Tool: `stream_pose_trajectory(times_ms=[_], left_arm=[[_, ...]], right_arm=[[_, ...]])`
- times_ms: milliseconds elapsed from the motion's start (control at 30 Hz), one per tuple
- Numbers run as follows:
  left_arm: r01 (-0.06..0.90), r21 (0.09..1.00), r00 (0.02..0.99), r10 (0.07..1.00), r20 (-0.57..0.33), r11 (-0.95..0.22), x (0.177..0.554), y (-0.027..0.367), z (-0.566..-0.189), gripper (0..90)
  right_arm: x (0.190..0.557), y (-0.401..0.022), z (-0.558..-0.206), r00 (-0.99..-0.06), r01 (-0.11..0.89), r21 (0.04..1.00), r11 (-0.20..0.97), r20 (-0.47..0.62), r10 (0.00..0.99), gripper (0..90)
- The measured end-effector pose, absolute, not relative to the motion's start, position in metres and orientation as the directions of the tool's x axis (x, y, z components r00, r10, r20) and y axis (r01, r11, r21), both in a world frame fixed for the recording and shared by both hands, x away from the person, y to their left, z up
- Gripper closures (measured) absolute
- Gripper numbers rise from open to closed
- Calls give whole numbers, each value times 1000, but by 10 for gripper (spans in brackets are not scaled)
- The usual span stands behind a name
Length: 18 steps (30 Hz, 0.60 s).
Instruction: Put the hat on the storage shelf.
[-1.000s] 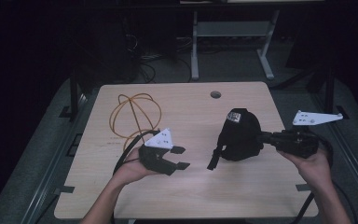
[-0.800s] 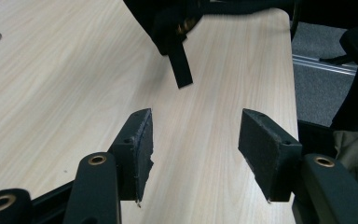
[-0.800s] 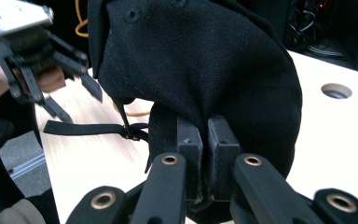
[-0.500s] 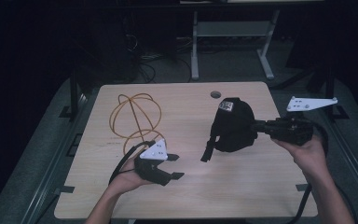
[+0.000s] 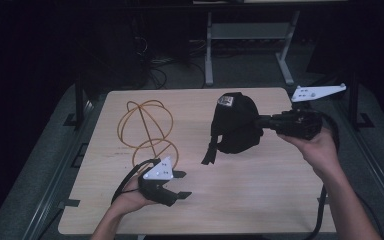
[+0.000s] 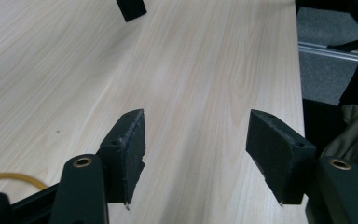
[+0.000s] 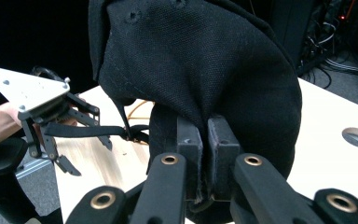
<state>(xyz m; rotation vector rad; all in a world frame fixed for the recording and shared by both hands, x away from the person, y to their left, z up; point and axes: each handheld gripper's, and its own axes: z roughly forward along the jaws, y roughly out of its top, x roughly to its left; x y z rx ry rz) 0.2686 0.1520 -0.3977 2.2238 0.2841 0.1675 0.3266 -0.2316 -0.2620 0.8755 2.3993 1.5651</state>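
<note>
Where right tongs [image 7: 204, 140] pinch black cap [image 7: 200, 70], strap [image 5: 209, 152] dangling overhead

small patch on black cap [image 5: 226, 100], lettering too blurred to read

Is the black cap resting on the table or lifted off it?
Lifted: the black cap hangs pinched in the right gripper, its strap dangling.
</note>
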Motion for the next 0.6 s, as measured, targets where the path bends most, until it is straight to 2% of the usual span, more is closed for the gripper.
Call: stream_pose_trajectory(times_ms=[233,367,600], left_arm=[[150,778,963,267,23,-610,265,154,-406,355],[147,785,962,271,27,-602,265,155,-405,302],[137,786,962,269,39,-603,265,155,-405,302]], right_arm=[[337,-208,-250,-838,376,871,316,174,517,854],[340,-195,-244,-849,366,871,328,168,501,854],[349,-175,-231,-867,348,874,339,162,471,854]])
